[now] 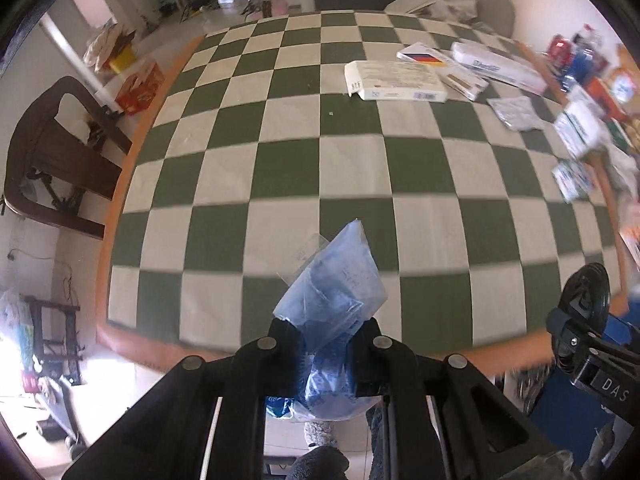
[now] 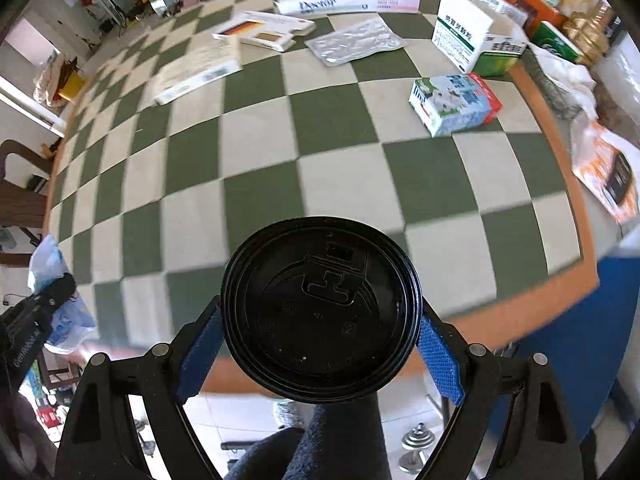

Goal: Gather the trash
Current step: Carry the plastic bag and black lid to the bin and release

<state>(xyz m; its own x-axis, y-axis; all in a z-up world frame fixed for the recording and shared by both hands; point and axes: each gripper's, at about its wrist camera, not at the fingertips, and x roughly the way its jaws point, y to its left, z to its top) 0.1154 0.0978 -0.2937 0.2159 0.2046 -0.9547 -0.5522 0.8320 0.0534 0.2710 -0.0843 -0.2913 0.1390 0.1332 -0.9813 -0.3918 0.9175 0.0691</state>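
A crumpled blue plastic bag point(image 1: 332, 300) is pinched in the clenched left gripper point(image 1: 326, 336), above the checkered table point(image 1: 280, 168). A black-lidded cup point(image 2: 320, 308) is clamped by the right gripper point(image 2: 320, 340) (jaws wide around it). Both seem picked up; carrying them to a bin, unseen here, is likely called for next.

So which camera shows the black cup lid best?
The right wrist view: the black cup lid fills the foreground, top face on, between the right gripper's blue pads. The left wrist view shows only its tilted edge.
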